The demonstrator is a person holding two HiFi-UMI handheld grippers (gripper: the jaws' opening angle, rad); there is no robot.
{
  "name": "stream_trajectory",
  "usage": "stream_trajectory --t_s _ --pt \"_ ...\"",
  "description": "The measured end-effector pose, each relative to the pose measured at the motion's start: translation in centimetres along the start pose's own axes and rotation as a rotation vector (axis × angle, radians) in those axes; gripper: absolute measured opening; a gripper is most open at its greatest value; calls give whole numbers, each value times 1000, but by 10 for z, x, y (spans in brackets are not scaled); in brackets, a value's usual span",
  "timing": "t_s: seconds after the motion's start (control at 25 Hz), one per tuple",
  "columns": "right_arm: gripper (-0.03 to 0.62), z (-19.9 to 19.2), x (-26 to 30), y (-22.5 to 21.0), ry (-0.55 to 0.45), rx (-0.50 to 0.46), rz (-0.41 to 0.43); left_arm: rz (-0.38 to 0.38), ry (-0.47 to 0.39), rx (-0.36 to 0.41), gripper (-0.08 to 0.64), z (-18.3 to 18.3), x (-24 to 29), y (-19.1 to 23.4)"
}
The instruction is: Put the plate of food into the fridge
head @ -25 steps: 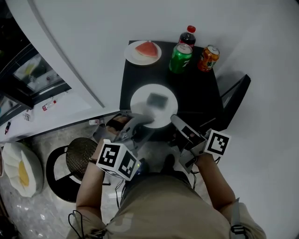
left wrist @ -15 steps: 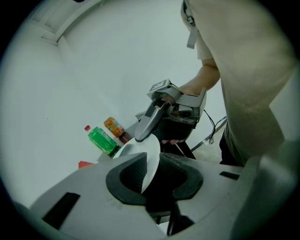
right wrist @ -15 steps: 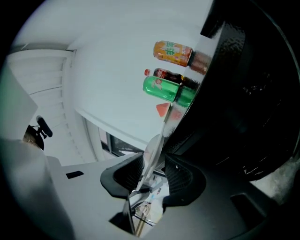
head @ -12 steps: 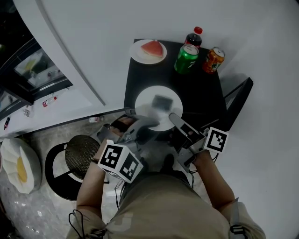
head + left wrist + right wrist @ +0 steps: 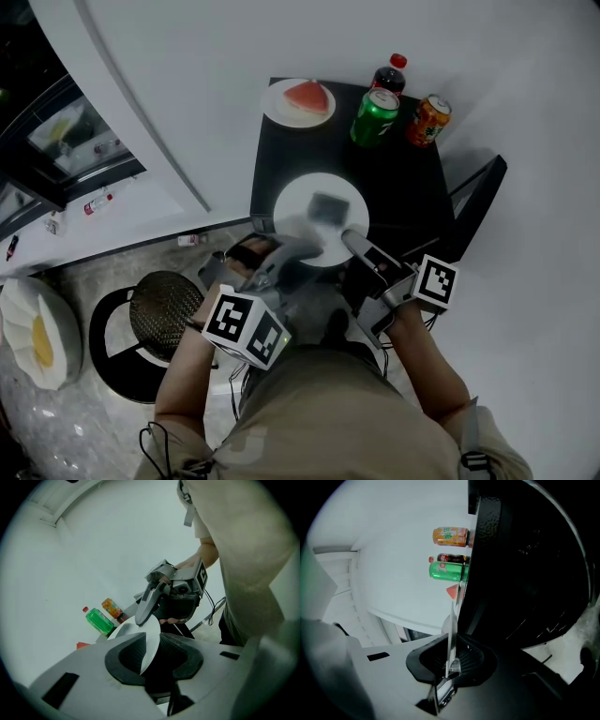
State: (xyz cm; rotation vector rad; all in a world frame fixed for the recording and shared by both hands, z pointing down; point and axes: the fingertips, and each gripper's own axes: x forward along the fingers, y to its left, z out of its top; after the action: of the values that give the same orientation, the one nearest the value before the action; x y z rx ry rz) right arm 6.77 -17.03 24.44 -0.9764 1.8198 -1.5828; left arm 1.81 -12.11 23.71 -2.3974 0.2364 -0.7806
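A round white plate of food (image 5: 292, 199) sits on a black table (image 5: 403, 192) — the left gripper (image 5: 302, 249) pinches its near rim, and the right gripper's (image 5: 351, 238) jaws have just closed on it; carrying to the fridge remains.

The left gripper (image 5: 150, 657) clamped the white plate (image 5: 127, 631) by its near rim. Opposite, the right gripper (image 5: 143, 617) met the far rim, its jaws having just been closing. Beyond stood two drinks: a green can (image 5: 99, 621) and an orange can (image 5: 112, 607).

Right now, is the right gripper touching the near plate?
Touching. Right gripper view: the right gripper, whose jaws have just been closing, pinches the near plate.
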Motion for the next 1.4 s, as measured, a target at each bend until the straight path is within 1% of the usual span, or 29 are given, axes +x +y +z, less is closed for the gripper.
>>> stream_trajectory --t_s 0.12,0.36,0.56,0.8,1.16,1.4 --pt "46 -3 -4 0 -18 50 1 6 -14 -4 86 2 -3 -3" --pt "44 -10 -11 1 -41 78 -11 26 -39 -12 86 7 -9 -7" --pt "44 -15 -15 0 -54 90 -15 31 -45 -23 86 8 -11 -12" --pt "40 -21 -25 -1 -79 96 -21 45 -43 -2 87 12 -17 -20" --pt "40 -40 -38 -1 -116 95 -34 25 -76 2 87 14 -29 -37" --pt "40 -51 -47 -9 -132 95 -61 9 -77 -16 92 11 -35 -50"
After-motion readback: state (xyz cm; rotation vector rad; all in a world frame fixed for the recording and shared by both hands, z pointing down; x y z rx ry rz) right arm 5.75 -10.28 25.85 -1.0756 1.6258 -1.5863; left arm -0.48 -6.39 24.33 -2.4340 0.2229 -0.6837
